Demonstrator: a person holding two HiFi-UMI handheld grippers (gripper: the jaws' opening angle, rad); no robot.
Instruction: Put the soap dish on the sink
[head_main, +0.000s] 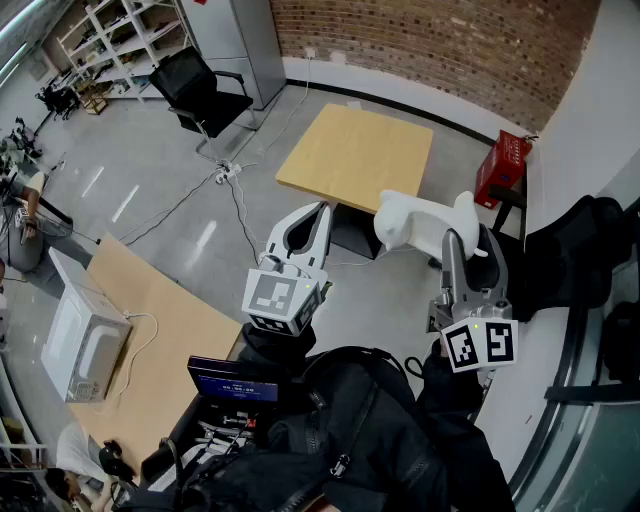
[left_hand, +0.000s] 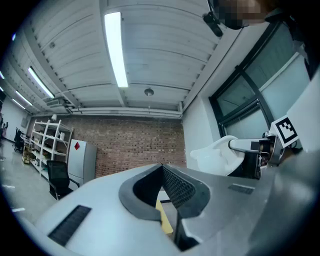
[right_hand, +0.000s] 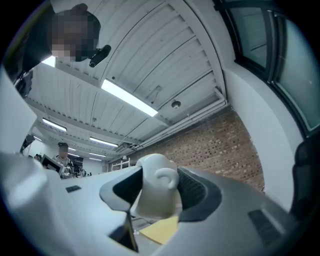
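Note:
A white ceramic soap dish (head_main: 415, 222) hangs in the air, and my right gripper (head_main: 466, 236) is shut on its right end. In the right gripper view the soap dish (right_hand: 157, 195) fills the gap between the two dark pads. From the left gripper view the same soap dish (left_hand: 217, 155) shows at the right, in front of the white wall. My left gripper (head_main: 322, 208) is held up to the left of the dish, apart from it. Its jaws meet at the tips with nothing between them, as the left gripper (left_hand: 161, 169) also shows in its own view. No sink is in view.
A square wooden table (head_main: 355, 155) stands on the floor below and ahead, with a red crate (head_main: 500, 168) to its right. A black office chair (head_main: 200, 95) is at the far left. A white box (head_main: 85, 345) sits on a wooden bench (head_main: 160, 330) at the lower left. A white wall (head_main: 590, 110) and windows run along the right.

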